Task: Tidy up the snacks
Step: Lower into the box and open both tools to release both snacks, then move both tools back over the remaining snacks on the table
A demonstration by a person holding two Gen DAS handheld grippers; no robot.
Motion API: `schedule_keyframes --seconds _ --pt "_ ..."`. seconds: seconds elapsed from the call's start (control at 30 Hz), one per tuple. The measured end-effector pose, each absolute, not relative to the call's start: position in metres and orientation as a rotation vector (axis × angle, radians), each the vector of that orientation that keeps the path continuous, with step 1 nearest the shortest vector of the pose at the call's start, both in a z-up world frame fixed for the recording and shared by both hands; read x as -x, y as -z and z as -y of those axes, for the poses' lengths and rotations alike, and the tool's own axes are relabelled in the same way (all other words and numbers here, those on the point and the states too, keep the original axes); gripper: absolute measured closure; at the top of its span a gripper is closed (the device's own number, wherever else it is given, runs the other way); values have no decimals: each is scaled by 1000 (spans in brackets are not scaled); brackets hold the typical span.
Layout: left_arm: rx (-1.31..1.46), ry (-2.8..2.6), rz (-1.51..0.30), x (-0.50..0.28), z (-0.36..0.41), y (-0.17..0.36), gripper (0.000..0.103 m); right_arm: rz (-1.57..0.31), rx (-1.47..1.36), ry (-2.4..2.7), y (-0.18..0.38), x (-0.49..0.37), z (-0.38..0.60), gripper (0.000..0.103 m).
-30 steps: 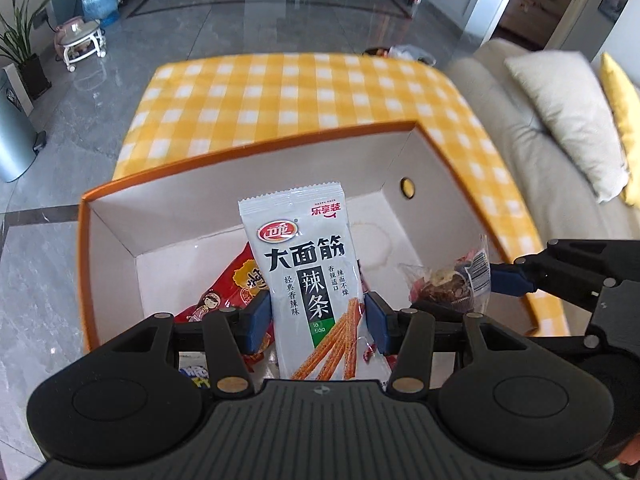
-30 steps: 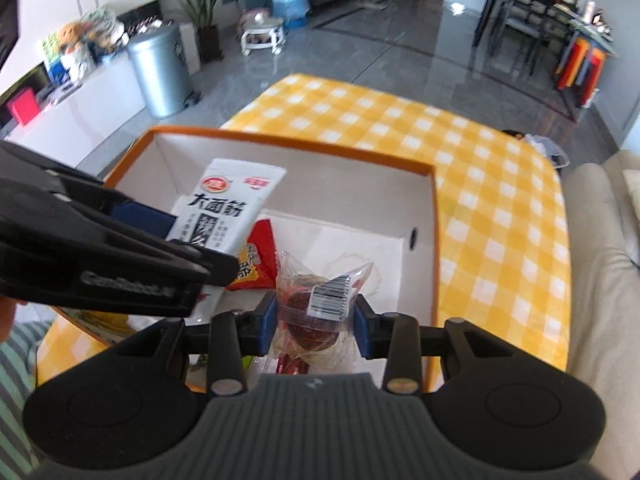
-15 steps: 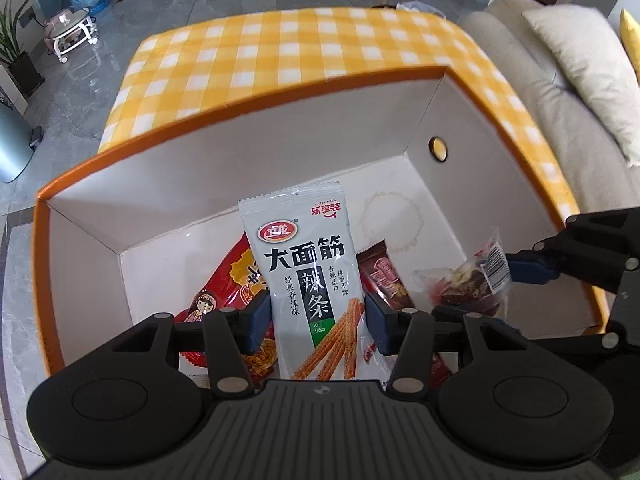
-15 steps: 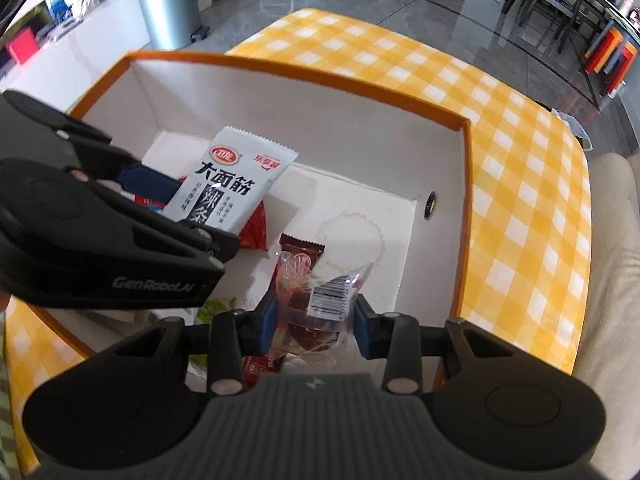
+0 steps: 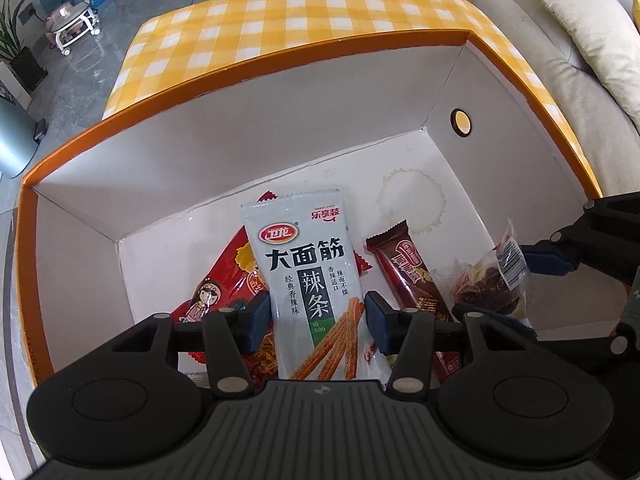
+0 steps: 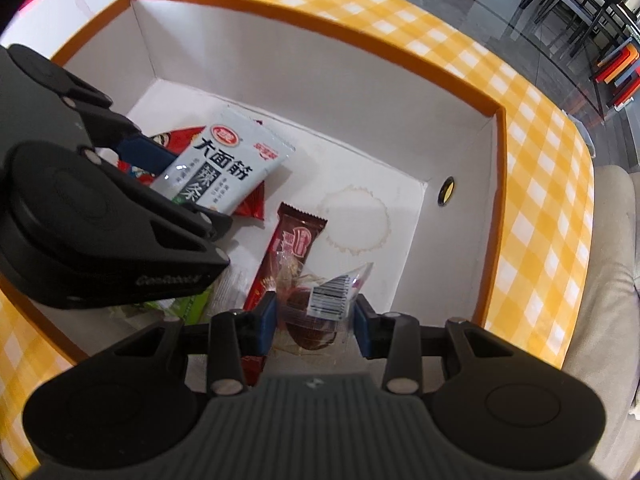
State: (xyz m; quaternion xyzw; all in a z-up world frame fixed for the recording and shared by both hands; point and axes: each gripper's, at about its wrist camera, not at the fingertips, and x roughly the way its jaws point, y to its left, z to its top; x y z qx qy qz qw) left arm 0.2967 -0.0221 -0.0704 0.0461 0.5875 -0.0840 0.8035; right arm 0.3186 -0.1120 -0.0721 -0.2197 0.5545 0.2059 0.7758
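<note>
Two packets hung low inside the orange-rimmed box (image 5: 248, 76): my left gripper (image 5: 318, 320) pinched the grey spicy-strip packet (image 5: 308, 272), my right gripper (image 6: 314, 322) the clear-wrapped snack (image 6: 316, 304). I judged each should part just above the floor, beside the brown bar (image 6: 290, 248).

left claw (image 5: 317, 322): black, blue pads | right claw (image 6: 315, 322): black, blue pads, silver screws

A table (image 5: 280, 20) under yellow-and-white checked cloth carries 1 orange-rimmed box (image 5: 248, 72) with white walls.
</note>
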Motion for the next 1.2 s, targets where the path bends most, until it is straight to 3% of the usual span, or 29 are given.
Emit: schedule_keyframes --seconds 0.4,0.8,1.2 --pt "-116 118 -1181 -281 17 51 30 -1228 507 -437 79 -321 108 66" --pt "-231 100 -1111 -258 21 33 27 -1272 563 -419 82 -317 99 64" --pt "-227 94 -1001 -227 12 4 27 -1178 472 -460 30 -295 108 43"
